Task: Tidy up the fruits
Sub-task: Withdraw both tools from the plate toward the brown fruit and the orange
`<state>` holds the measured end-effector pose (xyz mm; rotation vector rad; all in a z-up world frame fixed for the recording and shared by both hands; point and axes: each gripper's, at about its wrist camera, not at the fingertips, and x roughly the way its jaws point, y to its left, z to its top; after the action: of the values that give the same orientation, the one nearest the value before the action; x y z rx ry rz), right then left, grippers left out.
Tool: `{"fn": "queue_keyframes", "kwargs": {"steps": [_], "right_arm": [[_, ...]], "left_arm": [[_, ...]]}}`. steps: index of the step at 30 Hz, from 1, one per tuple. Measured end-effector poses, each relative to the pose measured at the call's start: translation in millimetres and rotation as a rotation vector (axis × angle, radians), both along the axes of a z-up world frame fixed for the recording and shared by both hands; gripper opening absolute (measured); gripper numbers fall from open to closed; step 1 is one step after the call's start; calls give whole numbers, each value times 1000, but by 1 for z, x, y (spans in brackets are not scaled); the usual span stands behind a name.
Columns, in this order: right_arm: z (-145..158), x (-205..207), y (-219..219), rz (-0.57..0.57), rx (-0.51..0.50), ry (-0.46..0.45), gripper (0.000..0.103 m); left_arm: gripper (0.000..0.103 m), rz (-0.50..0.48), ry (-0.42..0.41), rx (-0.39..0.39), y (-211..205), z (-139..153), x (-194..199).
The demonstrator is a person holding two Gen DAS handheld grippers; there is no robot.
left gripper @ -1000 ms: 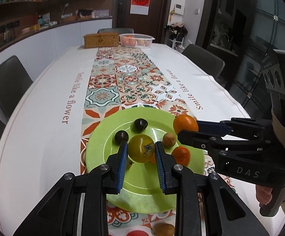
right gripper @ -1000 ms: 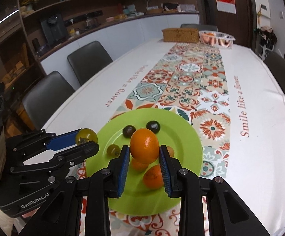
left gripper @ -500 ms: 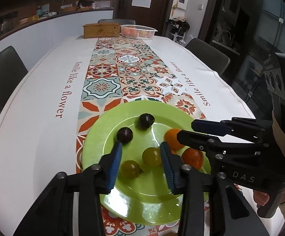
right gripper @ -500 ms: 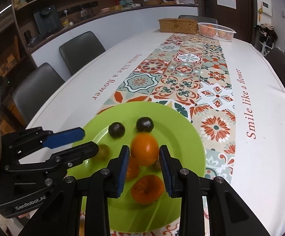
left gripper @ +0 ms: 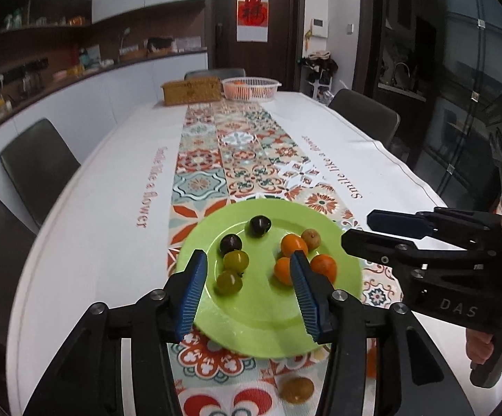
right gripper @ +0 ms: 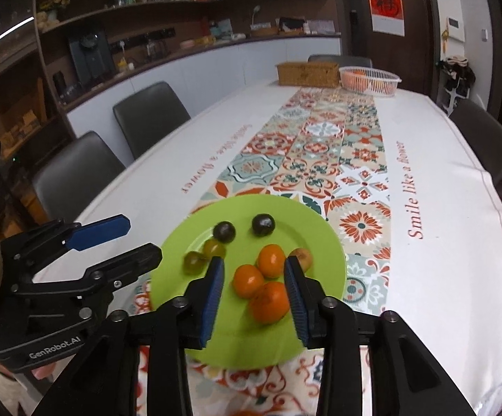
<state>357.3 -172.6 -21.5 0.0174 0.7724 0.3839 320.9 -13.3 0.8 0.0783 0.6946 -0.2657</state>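
Presently the left gripper [left gripper: 247, 293] hangs over the near part of the green plate [left gripper: 251, 326], its jaws opening, with nothing pinched between the blue pads [left gripper: 192, 289]; two yellow-green fruits [left gripper: 236, 260] lie on the plate below the gap, touching neither pad. The right gripper [right gripper: 254, 296] is likewise over the plate, its jaws opening and gripping nothing; three oranges [right gripper: 249, 280] lie clustered on the plate under the gap, apart from the pads. In the left wrist view the right gripper comes in from the right edge, fingers aimed at the plate's right rim, with a hand [left gripper: 479, 350] on its grip. In the right wrist view the left gripper comes in from the left edge beside the plate. Farther out on the plate, two dark plums [right gripper: 263, 224] sit toward the far rim, and a small brownish fruit [right gripper: 301, 256] sits just beside the oranges. Off the plate, a brown fruit [left gripper: 296, 389] lies on the patterned runner [left gripper: 237, 159] near the left camera. The runner runs down a white tablecloth [right gripper: 441, 235]. At the table's far end stand a wicker box [left gripper: 191, 93] and a white basket [left gripper: 251, 87] holding orange fruit. Dark chairs [right gripper: 152, 114] line the table.
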Motion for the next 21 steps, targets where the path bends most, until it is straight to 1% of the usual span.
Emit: {"fn": "queue_keyframes", "kwargs": {"steps": [6,9,14,18,21], "right_arm": [[24,-39,-1,-5,-7,-74,40],[35,-57,0,-4,-19,-110,45],[48,-83,0,-8,-19,-146,45],[52,-98,0,-13,-29,-162,46],[52,-107,-1,-27,-27,-155,55]], "left_arm": [[54,22,-62,8,3,22,-35],[56,27,-72,3,4,31,-50],[61,34,-90,-10,6,42,-76],[66,34,-99,-5,5,43,-91],[68,27,-101,-10,4,42,-99]]}}
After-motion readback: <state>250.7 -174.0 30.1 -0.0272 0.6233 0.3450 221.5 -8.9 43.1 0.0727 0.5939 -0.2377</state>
